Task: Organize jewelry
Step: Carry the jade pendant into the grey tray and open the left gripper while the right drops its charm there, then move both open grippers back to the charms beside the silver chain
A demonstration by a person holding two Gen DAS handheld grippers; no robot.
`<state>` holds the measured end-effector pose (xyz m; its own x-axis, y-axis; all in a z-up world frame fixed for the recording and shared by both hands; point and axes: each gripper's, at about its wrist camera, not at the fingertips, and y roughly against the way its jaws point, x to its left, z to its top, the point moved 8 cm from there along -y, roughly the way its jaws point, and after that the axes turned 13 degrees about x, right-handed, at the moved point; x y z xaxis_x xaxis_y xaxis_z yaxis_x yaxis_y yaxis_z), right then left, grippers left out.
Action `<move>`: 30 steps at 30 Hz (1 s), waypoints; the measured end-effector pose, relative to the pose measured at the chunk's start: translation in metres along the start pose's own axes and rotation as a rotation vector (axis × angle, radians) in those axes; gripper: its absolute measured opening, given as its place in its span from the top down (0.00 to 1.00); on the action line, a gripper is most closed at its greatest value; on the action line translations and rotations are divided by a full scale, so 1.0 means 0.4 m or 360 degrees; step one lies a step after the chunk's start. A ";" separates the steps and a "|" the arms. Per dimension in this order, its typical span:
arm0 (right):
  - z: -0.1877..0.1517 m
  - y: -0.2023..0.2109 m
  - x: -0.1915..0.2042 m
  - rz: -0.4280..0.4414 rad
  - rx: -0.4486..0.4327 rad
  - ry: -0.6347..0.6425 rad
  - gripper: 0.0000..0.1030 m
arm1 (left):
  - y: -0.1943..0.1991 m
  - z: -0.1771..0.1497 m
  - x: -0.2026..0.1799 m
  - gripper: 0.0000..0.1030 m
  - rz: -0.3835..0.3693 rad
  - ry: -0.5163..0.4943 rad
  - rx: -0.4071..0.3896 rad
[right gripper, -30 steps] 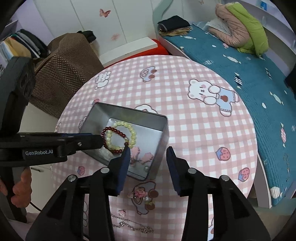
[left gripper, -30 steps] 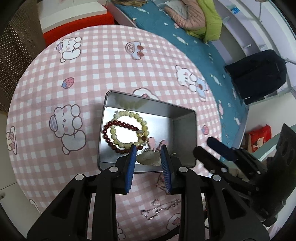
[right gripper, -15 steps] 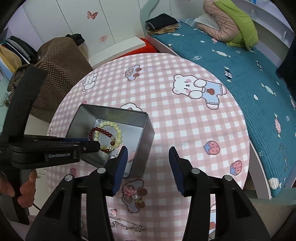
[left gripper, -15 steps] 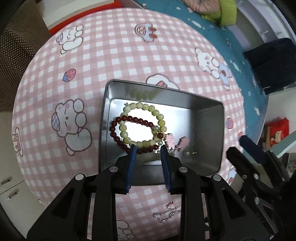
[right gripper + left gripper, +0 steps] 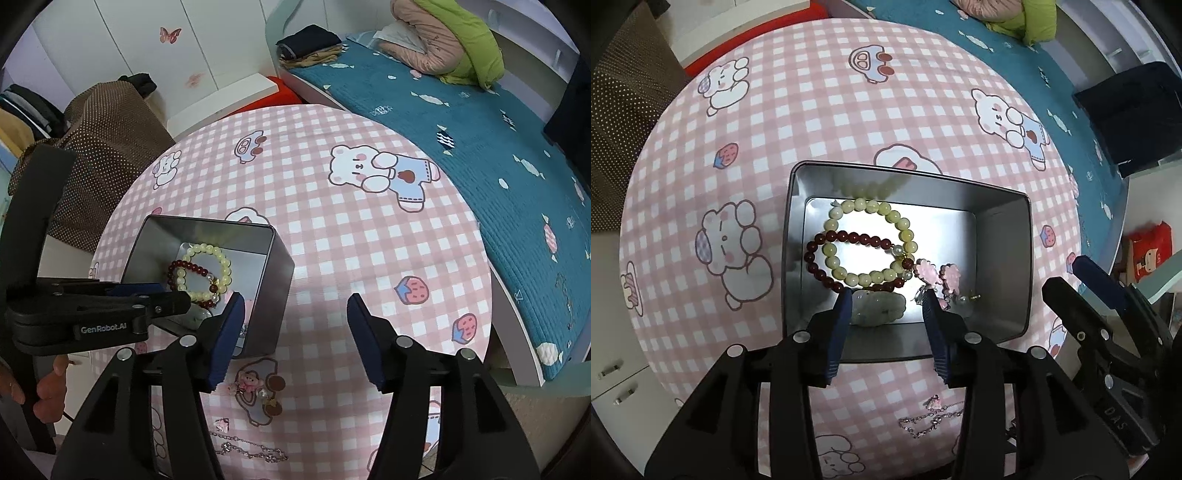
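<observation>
Round bench (image 5: 369, 258) under pink checked cloth with cartoon bears; teal bed (image 5: 480, 122) beyond it, a pink and green bundle (image 5: 443, 40) on top; folded dark clothes (image 5: 308, 42) at bed's end; brown dotted fabric (image 5: 107, 147) to my left; butterfly stickers on the white cupboard (image 5: 110, 44).

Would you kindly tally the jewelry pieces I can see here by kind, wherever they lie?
Bead bracelets: 2, yellow and dark red, in the tin
Pale green pendant: 1, in the tin
Pink earrings: 2, in the tin
Silver chain: 1, on the tablecloth
Small pink charm piece: 1, on the tablecloth
Total: 7
</observation>
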<state>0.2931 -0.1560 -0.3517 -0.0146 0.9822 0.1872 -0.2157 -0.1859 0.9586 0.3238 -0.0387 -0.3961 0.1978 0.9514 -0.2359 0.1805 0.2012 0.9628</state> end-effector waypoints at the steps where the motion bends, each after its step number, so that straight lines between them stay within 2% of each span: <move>1: 0.000 0.001 -0.002 0.0000 -0.0002 -0.0006 0.45 | 0.004 -0.004 0.000 0.60 -0.0006 0.0000 -0.0005; 3: -0.002 0.005 -0.007 -0.0005 -0.0008 -0.0020 0.40 | 0.015 -0.009 -0.001 0.55 -0.0032 0.0001 -0.0023; 5: -0.006 0.011 -0.012 -0.0011 -0.0013 -0.0040 0.37 | 0.029 -0.015 -0.001 0.45 -0.0036 -0.0002 -0.0051; 7: -0.010 0.021 -0.017 -0.0008 -0.0029 -0.0053 0.36 | 0.043 -0.022 -0.002 0.45 -0.0043 -0.0015 -0.0075; 9: -0.015 0.029 -0.024 -0.0026 -0.0043 -0.0068 0.27 | 0.055 -0.031 -0.005 0.44 -0.0040 -0.0027 -0.0093; 13: -0.028 0.048 -0.039 -0.0038 -0.0072 -0.0113 0.23 | 0.075 -0.048 -0.011 0.36 -0.0034 -0.0054 -0.0129; 15: -0.038 0.052 -0.051 -0.0071 -0.0078 -0.0147 0.16 | 0.078 -0.056 -0.015 0.35 -0.0021 -0.0065 -0.0137; 23: -0.086 0.050 -0.071 -0.0077 -0.0038 -0.0176 0.16 | 0.110 -0.103 -0.010 0.26 0.0079 -0.0103 -0.0178; 30: -0.127 0.024 -0.058 -0.0066 -0.0001 -0.0101 0.16 | 0.117 -0.130 -0.012 0.22 0.0074 -0.0119 -0.0196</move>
<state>0.2418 -0.1792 -0.3577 0.0561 0.9854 0.1608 -0.2157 -0.1453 0.9656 0.2812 -0.0218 -0.3429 0.2752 0.9413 -0.1956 0.0509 0.1889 0.9807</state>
